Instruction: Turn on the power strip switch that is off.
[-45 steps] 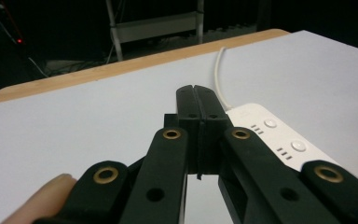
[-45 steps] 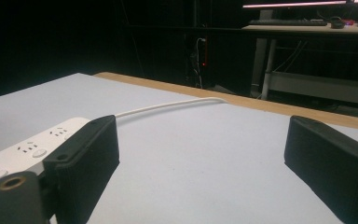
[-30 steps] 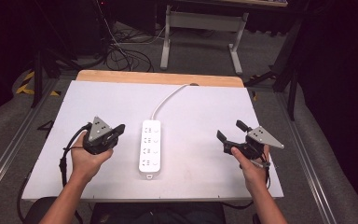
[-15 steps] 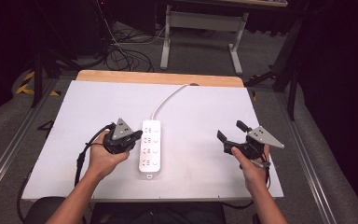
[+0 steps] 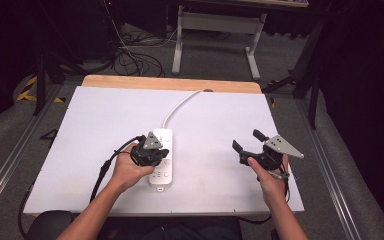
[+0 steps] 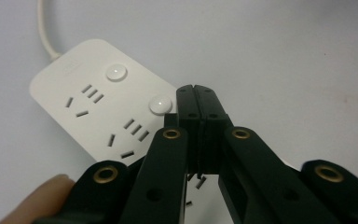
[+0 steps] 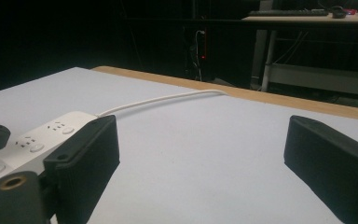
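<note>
The white table (image 5: 105, 125) carries a white power strip (image 5: 161, 160) lying lengthwise near its middle, its cord (image 5: 180, 107) running to the far edge. The left gripper (image 6: 196, 91) hovers over the strip, jaws pressed together, tips just beside a round switch button (image 6: 161, 104). The right gripper (image 5: 247, 141) sits well apart from the strip, jaws spread wide around bare tabletop.

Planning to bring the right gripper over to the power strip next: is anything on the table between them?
Nothing visible. Bare white table lies between the open right gripper and the power strip. The left gripper, jaws shut, is already over the strip.
</note>
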`<state>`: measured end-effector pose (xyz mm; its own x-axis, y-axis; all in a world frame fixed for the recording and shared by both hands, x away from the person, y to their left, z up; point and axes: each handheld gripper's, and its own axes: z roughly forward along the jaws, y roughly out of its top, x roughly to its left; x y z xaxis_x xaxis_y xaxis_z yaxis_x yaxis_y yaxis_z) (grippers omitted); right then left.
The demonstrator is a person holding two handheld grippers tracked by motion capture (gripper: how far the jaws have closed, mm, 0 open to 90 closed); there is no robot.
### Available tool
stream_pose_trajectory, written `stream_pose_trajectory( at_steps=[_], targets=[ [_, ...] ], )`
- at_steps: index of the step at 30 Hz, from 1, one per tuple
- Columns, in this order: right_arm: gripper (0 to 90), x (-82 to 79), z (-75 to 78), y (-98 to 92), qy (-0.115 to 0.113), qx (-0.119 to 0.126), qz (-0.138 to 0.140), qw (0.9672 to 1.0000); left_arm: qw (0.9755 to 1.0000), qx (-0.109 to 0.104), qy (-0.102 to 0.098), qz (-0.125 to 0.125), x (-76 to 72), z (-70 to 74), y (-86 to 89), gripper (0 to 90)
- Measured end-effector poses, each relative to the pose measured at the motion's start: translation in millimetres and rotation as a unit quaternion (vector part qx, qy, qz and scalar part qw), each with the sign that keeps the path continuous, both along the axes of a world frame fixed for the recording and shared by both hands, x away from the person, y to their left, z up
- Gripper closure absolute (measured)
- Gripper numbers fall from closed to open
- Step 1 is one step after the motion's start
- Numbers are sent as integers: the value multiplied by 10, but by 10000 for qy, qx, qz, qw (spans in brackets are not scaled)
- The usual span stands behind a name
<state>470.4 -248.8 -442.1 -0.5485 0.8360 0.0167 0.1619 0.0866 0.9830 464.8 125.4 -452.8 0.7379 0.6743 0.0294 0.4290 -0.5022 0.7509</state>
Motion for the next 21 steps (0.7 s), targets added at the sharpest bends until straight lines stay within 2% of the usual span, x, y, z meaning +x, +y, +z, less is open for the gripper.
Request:
stream_pose_trajectory(
  at_steps=[3, 6, 11, 21],
  targets=[
    [109, 1, -2, -5, 20, -6, -2, 10000, 9998, 57, 162, -74, 5, -58, -48, 900],
    [109, -1, -2, -5, 37, -3, 4, 10000, 9997, 84, 208, -110, -4, -69, -62, 900],
    [108, 3, -4, -4, 69, -2, 23, 10000, 9995, 96, 253, -133, -20, -67, -71, 900],
    [108, 5, -4, -10, 88, -16, -28, 10000, 9997, 95, 245, -7, -46, -85, -87, 900]
  ],
)
